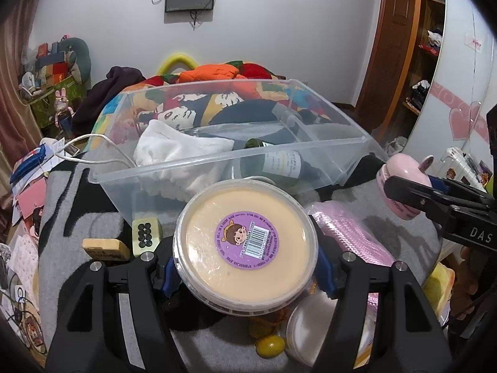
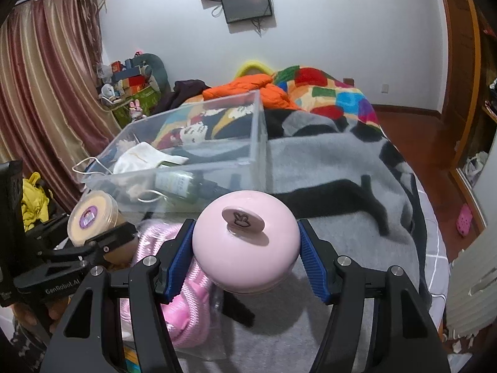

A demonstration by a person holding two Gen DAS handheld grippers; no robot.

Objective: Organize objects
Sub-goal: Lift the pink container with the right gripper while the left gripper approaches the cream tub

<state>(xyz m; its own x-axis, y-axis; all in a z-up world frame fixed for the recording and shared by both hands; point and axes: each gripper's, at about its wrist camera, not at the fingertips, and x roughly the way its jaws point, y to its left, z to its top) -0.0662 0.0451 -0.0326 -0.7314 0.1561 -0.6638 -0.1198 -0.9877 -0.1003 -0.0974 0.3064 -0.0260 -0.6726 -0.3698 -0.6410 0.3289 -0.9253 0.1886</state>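
My left gripper [image 1: 245,267] is shut on a round tub of beige paste with a purple label [image 1: 247,242], held above the grey blanket just before the clear plastic bin [image 1: 192,168]. The bin holds a white cloth [image 1: 177,149] and a green bottle [image 1: 273,161] lying on its side. My right gripper [image 2: 245,245] is shut on a pink round container with a knob lid [image 2: 245,239], held right of the bin [image 2: 261,136]. The tub also shows in the right wrist view [image 2: 91,217], and the pink container in the left wrist view [image 1: 403,183].
A pink knitted item in a clear bag [image 2: 174,279] lies under the grippers. Two mahjong tiles [image 1: 146,233] lie left of the tub. A yellow oval object [image 1: 270,345] and a white disc [image 1: 307,332] lie below it. A white cable [image 1: 93,158] drapes over the bin's left rim. Clutter lines the bed's left edge.
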